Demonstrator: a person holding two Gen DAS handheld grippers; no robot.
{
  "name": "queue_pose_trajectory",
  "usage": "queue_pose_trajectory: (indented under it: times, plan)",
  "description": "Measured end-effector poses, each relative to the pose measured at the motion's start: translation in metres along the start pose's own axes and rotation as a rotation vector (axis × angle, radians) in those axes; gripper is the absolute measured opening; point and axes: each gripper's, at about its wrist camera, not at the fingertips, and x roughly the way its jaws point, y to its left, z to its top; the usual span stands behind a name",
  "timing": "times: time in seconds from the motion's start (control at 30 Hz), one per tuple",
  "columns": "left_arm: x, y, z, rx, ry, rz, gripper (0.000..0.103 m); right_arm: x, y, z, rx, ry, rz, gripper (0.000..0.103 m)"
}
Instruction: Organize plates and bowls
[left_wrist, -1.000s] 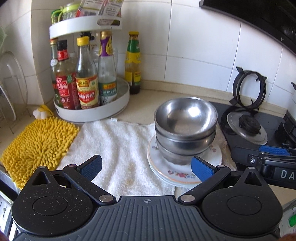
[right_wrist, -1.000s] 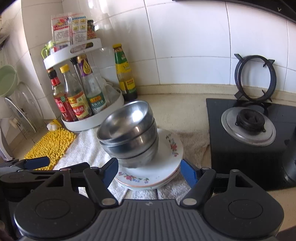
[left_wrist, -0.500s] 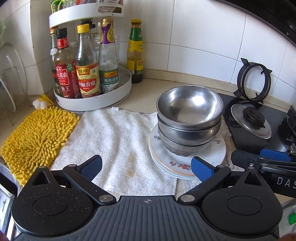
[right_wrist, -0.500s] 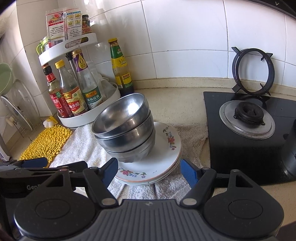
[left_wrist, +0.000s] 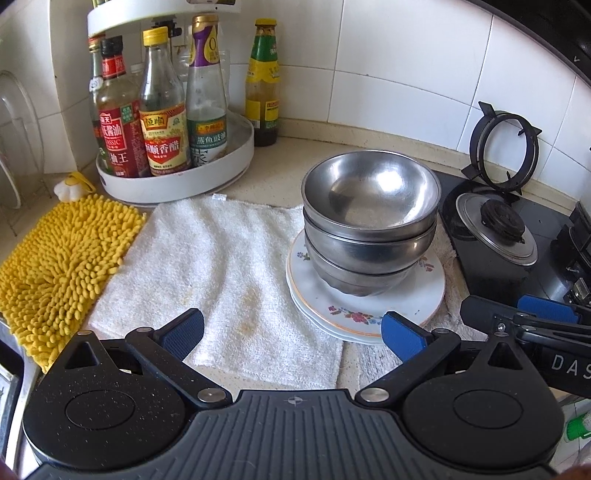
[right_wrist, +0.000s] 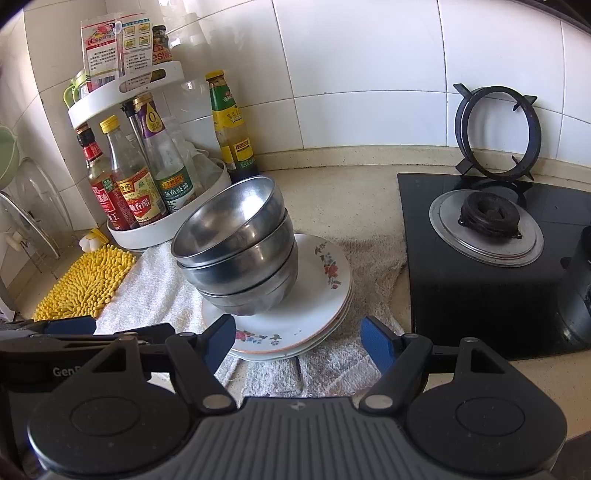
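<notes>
Partly cut off, right gripper (right_wrist: 297, 341) gapes wide before stacked bowls (right_wrist: 236, 254) (on plates (right_wrist: 325, 295)); left gripper (left_wrist: 291, 330) likewise wide, empty.

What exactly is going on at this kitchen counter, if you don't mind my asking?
A person is holding a two-finger gripper in each hand, facing dishes that need organizing. Three nested steel bowls sit on a stack of floral plates, which rests on a white towel beside the gas stove. The left gripper and right gripper are both open, just short of the plates' near edge. Neither is touching anything.
</notes>
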Motion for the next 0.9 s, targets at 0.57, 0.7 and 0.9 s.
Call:
queue_pose_trajectory:
  times: [0.57, 0.7, 0.9]
  plan:
    - [0.001, -0.008, 0.0008, 0.024, -0.003, 0.008, 0.103, -0.0006, -0.0053, -0.0013, 0.011, 0.002, -0.007, 0.076]
    - [0.0008, -0.0088, 0.0012, 0.031, -0.005, 0.01, 0.103, -0.0002, -0.0067, -0.0015, 0.013, 0.004, -0.008, 0.076]
    - [0.0013, -0.0086, 0.0011, 0.036, -0.006, 0.011, 0.103, 0.0005, -0.0063, -0.0019, 0.015, 0.006, -0.008, 0.076]
